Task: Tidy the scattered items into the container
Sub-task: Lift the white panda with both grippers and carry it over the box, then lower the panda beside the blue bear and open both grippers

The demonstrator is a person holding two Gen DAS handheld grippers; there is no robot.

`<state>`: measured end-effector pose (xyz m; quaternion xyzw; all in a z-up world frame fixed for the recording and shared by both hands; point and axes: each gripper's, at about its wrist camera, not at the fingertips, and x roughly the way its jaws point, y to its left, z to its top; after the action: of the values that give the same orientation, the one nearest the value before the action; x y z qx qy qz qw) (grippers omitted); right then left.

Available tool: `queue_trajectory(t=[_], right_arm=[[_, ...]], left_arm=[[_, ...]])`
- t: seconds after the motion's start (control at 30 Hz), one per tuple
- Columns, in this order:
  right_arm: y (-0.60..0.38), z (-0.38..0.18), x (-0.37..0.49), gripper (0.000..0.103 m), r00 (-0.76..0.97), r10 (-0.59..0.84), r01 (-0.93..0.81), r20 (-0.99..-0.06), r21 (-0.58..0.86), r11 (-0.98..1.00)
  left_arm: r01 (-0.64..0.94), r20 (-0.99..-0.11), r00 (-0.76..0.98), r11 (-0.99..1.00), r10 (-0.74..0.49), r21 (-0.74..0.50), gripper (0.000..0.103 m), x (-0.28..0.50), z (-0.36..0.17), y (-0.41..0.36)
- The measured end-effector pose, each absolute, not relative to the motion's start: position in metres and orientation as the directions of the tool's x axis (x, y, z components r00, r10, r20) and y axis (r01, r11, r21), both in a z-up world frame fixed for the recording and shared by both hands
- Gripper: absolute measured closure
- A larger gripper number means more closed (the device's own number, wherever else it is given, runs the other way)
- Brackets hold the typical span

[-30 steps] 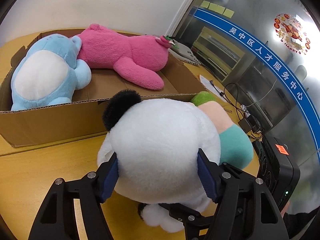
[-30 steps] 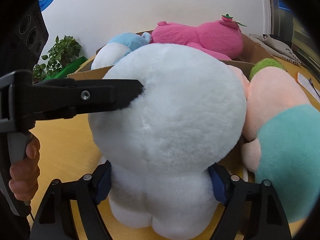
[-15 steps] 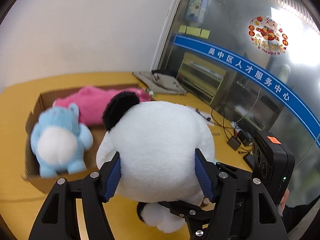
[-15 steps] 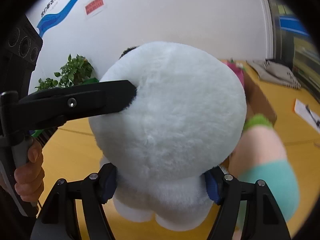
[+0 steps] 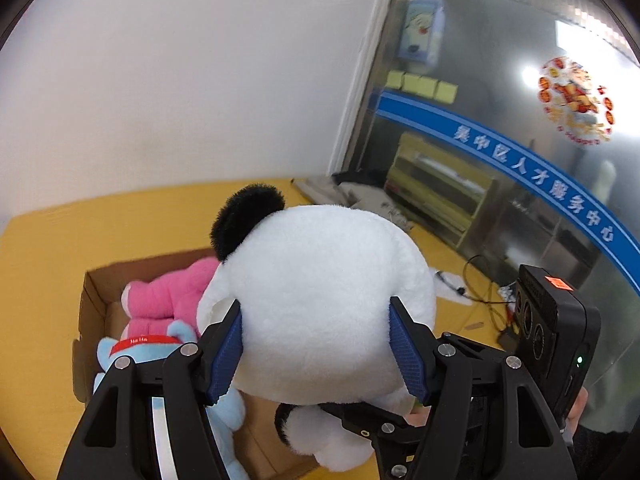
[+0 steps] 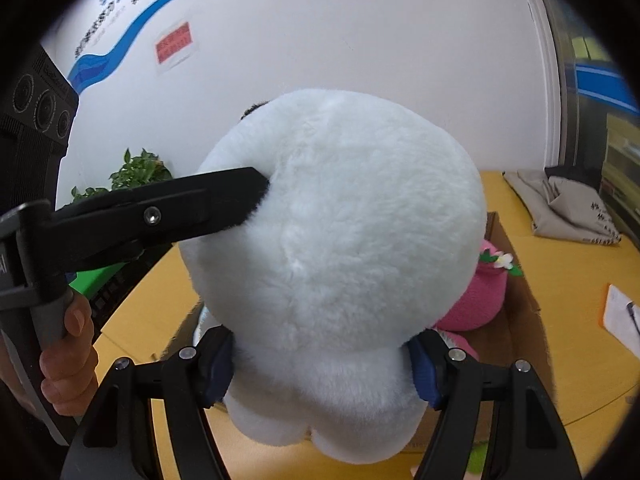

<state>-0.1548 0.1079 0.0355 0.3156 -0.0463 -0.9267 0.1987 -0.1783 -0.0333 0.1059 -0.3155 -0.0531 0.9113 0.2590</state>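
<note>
Both my left claw [image 5: 316, 348] and right claw [image 6: 320, 364] clamp the panda [image 5: 320, 304] above the box [image 5: 94, 292]; pink toy [image 5: 168, 296] and blue toy [image 5: 132, 356] are in already.

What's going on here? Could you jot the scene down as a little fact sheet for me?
setting: yellow table beside a white wall
held item: white plush toy with black ears
left gripper: pads pressed on the toy's head
right gripper: pads pressed on the toy's lower body
toy position: in the air, above the cardboard box
in the box: pink plush and blue plush
elsewhere on the table: grey folded cloth, papers, cables
</note>
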Motion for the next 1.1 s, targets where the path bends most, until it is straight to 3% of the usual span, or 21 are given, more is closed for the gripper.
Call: queue_trajectory(t=[0.13,0.27,0.63,1.1], right_arm=[[0.095,-0.012,-0.182,0.032,-0.664,-0.365,0.295,-0.653,0.221,-0.93],[0.081,-0.048,-0.181,0.032,-0.625,-0.319,0.286,-0.712,0.171,-0.943],[0.086,-0.073,-0.168,0.037,-0.583,-0.3,0.258,-0.755,0.178,-0.95],[0.087,-0.083,-0.158,0.041,-0.54,-0.31,0.295,-0.782,0.17,-0.94]], left_arm=[[-0.358,-0.643,-0.594,-0.875,0.483,-0.327,0.032,-0.21,0.05,-0.043],[-0.36,-0.668,-0.565,-0.873,0.485,-0.33,0.031,-0.206,0.017,-0.045],[-0.352,-0.71,-0.537,-0.886,0.455,-0.302,0.029,-0.199,-0.001,-0.04],[-0.289,-0.758,-0.516,-0.914,0.398,-0.283,0.019,-0.19,-0.018,-0.041]])
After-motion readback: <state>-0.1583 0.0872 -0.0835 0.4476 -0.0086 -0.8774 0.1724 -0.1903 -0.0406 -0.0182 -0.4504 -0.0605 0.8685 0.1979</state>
